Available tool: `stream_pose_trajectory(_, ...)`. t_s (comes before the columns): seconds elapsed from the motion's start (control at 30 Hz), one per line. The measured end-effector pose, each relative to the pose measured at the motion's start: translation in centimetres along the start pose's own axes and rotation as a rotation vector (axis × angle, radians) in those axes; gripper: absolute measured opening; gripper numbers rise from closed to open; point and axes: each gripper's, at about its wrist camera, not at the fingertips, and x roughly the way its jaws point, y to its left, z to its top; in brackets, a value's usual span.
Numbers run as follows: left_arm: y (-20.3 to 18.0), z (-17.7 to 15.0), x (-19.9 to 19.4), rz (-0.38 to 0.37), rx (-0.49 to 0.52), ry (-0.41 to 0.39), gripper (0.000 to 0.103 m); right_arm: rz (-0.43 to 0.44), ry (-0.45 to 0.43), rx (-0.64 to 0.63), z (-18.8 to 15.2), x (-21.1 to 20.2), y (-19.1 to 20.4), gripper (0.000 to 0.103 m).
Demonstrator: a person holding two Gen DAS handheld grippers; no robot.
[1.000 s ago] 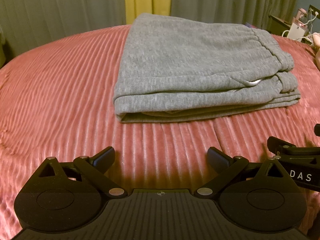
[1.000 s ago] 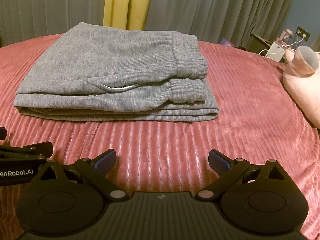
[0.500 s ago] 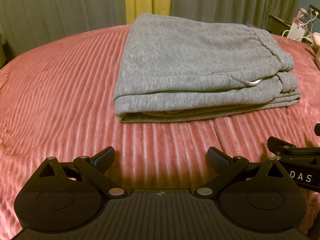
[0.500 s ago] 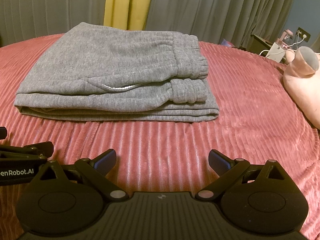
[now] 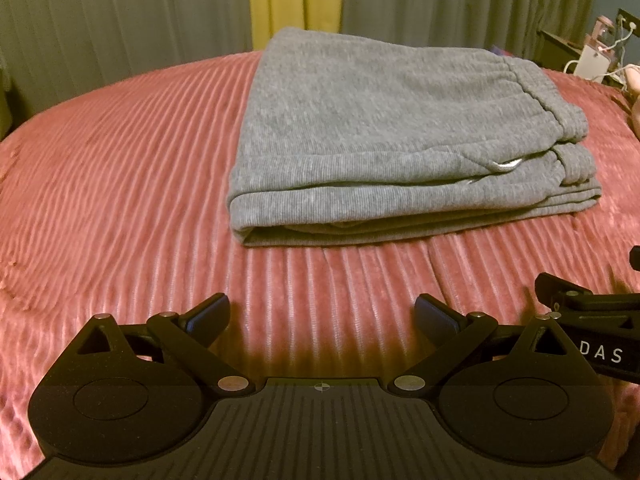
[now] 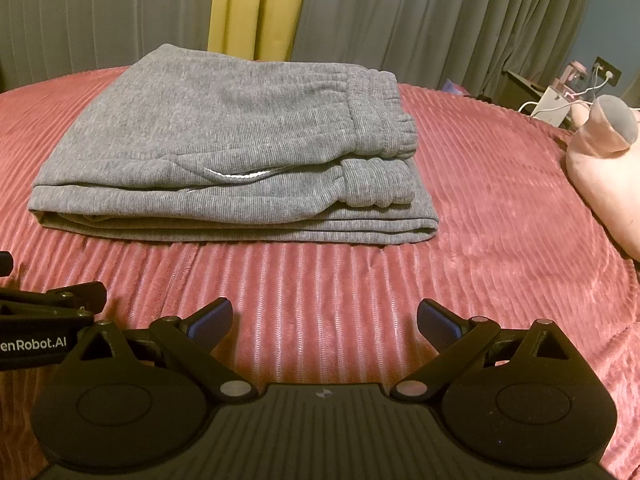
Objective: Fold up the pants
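Note:
Grey sweatpants [image 5: 400,140] [image 6: 232,152] lie folded in a flat stack on the pink ribbed bedspread [image 5: 120,180] [image 6: 500,220], the elastic waistband at the right end and the fold at the left. My left gripper [image 5: 322,316] hovers open over bare bedspread, a short way in front of the stack. My right gripper [image 6: 325,320] is likewise open with nothing between its fingers, in front of the stack's right half. Each gripper's side shows at the edge of the other's view.
A pink plush toy [image 6: 600,160] lies on the bed to the right of the pants. Grey and yellow curtains [image 5: 296,0] hang behind the bed. A dark bedside stand with a charger and cables [image 6: 556,100] is at the back right.

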Motion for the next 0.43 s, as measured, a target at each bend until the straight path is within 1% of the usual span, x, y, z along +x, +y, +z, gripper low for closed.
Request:
stream_pose_trajectory(0.13, -0.1, -0.06, -0.17, 0.007, 0.011, -0.017, 0.101, 0.0, 0.0, -0.001, 0.0, 0.0, 0.01, 0.099)
stream_pose_trajectory(0.43, -0.1, 0.04, -0.12, 0.004, 0.004, -0.001, 0.101, -0.001, 0.0, -0.002, -0.05, 0.0, 0.01, 0.099)
